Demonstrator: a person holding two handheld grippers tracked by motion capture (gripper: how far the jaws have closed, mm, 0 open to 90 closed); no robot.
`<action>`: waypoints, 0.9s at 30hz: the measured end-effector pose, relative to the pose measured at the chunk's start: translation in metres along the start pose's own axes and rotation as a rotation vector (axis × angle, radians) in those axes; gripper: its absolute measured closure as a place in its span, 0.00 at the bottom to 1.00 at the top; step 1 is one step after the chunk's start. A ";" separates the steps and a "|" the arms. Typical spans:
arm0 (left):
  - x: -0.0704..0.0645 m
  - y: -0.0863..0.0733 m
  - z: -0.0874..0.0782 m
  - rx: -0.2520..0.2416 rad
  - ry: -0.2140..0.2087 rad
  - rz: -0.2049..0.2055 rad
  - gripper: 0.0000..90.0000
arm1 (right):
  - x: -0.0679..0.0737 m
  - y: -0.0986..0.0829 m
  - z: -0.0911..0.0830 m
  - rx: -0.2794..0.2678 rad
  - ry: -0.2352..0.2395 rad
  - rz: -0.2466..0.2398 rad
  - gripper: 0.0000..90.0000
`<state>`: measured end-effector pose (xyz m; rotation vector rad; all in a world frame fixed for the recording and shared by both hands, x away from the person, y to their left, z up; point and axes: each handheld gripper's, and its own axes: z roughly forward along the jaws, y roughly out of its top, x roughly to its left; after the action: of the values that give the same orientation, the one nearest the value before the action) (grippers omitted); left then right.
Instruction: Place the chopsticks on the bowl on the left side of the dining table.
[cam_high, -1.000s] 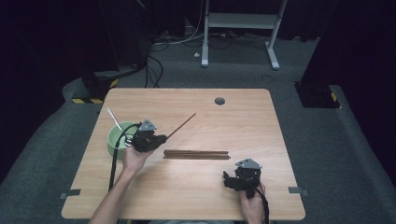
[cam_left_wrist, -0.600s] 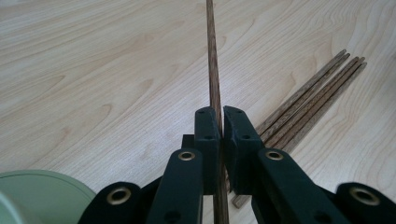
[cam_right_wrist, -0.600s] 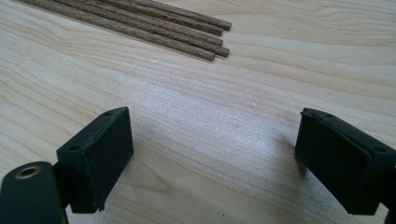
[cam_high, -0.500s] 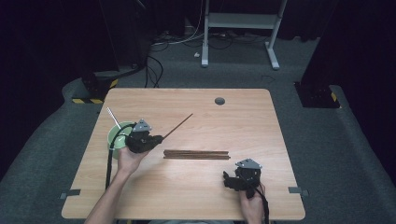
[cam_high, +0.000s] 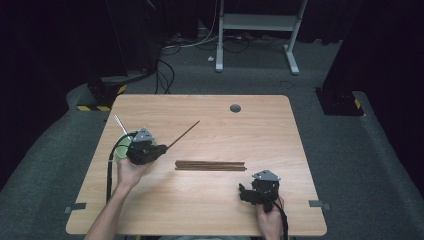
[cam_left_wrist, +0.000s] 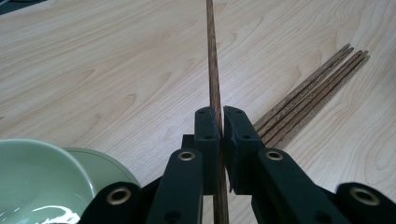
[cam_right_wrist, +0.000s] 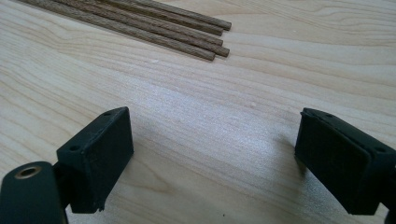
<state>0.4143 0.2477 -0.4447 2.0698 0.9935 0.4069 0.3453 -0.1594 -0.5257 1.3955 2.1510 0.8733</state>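
Observation:
My left gripper (cam_high: 159, 148) (cam_left_wrist: 220, 122) is shut on one brown wooden chopstick (cam_high: 183, 134) (cam_left_wrist: 212, 60), which points away over the table towards the far right. Just below and left of it sits a pale green bowl (cam_high: 123, 147) (cam_left_wrist: 32, 177) with a white stick (cam_high: 120, 124) leaning out of it. Several more brown chopsticks (cam_high: 210, 165) (cam_left_wrist: 313, 100) (cam_right_wrist: 154, 25) lie side by side in the middle of the table. My right gripper (cam_high: 244, 192) (cam_right_wrist: 212, 158) rests low over bare wood near the front right, open, its jaws wide apart with nothing between them.
The light wooden table (cam_high: 210, 210) has a small dark hole (cam_high: 235, 108) near its far edge. Tape tabs (cam_high: 75, 207) mark the front corners. Beyond the table are cables, a white frame stand (cam_high: 255, 25) and dark equipment on grey carpet.
My left gripper has shifted slightly left and towards the bowl, carrying the chopstick with it. The right gripper has stayed where it was.

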 end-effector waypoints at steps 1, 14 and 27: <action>0.000 0.000 0.000 0.000 -0.002 -0.001 0.93 | 0.000 0.000 0.000 0.000 0.000 0.000 0.12; -0.003 0.000 -0.002 0.003 0.001 0.020 0.93 | 0.000 0.000 0.000 0.000 0.000 0.000 0.12; 0.012 -0.010 -0.030 -0.036 0.024 -0.016 0.93 | 0.000 0.000 0.000 0.000 0.000 -0.001 0.12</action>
<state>0.4003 0.2760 -0.4339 2.0277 1.0092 0.4394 0.3454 -0.1594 -0.5257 1.3937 2.1514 0.8731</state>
